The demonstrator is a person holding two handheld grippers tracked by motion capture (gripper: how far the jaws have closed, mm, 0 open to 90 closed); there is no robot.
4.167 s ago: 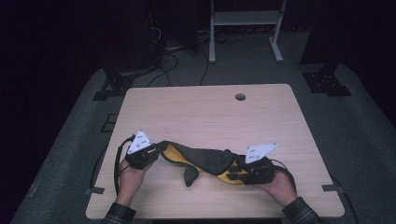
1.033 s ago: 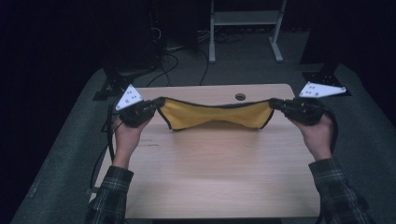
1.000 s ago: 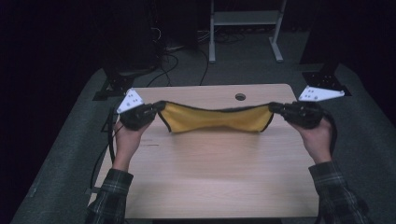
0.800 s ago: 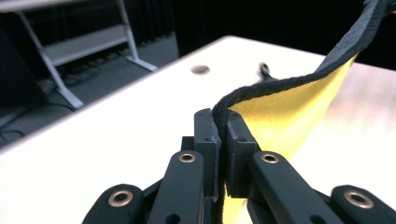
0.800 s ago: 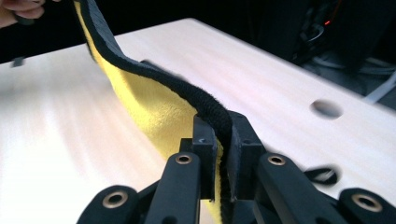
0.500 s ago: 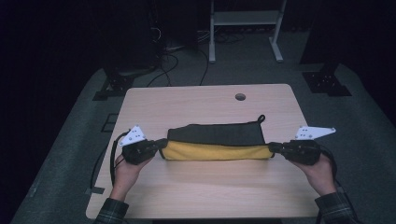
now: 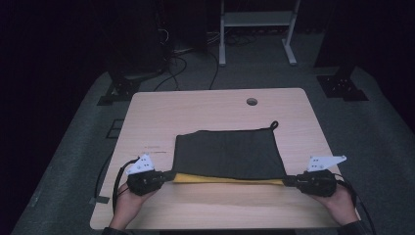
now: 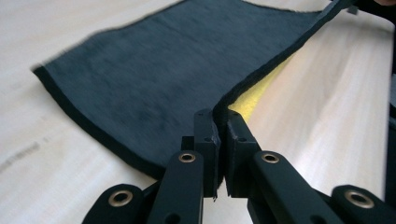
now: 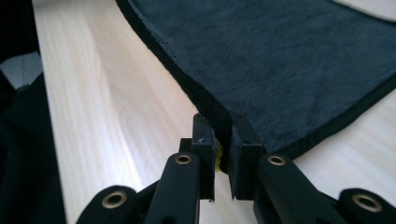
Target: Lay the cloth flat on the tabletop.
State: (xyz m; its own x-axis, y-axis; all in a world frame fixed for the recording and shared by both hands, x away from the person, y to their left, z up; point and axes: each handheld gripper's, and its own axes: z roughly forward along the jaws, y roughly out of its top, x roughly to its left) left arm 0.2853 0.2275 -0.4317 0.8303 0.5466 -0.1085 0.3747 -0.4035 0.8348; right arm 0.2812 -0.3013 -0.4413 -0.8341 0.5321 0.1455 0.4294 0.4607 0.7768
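Lowered from mid-air, the dark cloth (image 7: 229, 154) now lies spread on the bench (image 7: 195, 110), near corners clenched by left hand-held gripper (image 7: 164, 177) and right hand-held gripper (image 7: 288, 181), ready for release.

Bare tabletop (image 7: 205, 110) is lying open behind the dark cloth (image 7: 227, 154), broken only by a small round hole (image 7: 251, 101) near the far edge. The cloth is covering the middle, its loop (image 7: 274, 124) sticking out at the far right corner. Wide strips of wood are running free along both sides and the near edge.
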